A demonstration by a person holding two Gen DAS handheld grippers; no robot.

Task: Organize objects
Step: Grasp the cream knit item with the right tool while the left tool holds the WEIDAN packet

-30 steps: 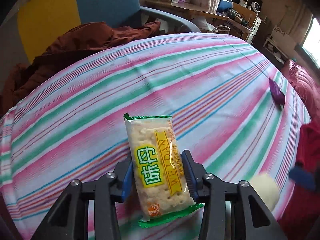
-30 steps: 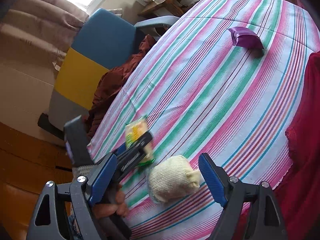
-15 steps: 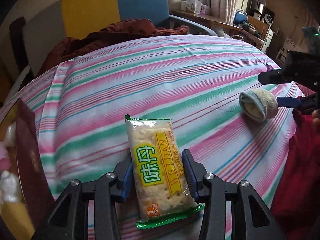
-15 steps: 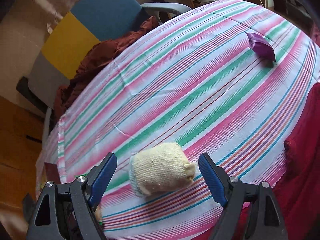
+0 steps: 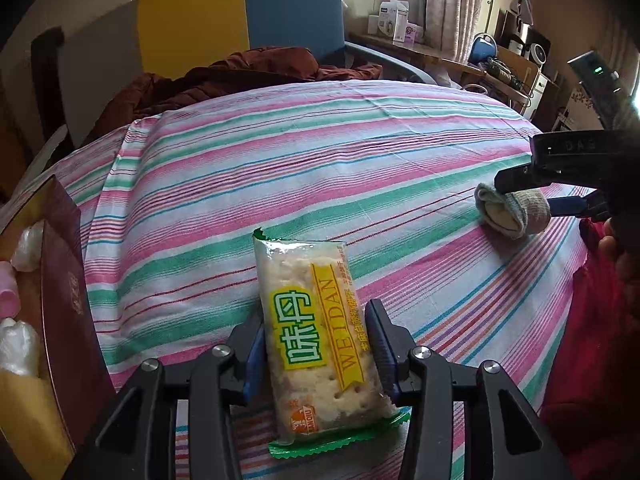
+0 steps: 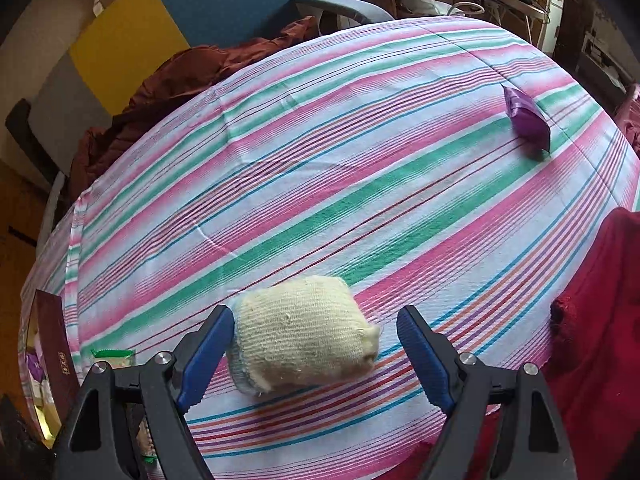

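A striped tablecloth [image 6: 360, 184] covers the worktop. At nine o'clock sits a maroon box [image 5: 68, 304]. The left gripper [image 5: 316, 356] clamps a cracker packet [image 5: 316, 340]. The right gripper [image 6: 316, 340], fingers wide, straddles a rolled sock [image 6: 300, 332]; centre it before closing.

A lived-in home room is being shown: a striped cloth [image 5: 320, 152] is being spread over the tabletop, a brown garment [image 5: 240, 80] is being draped on a blue-and-yellow chair [image 5: 240, 12], and a cluttered wooden side desk [image 5: 424, 54] is being lit beside a curtained window [image 5: 452, 0].
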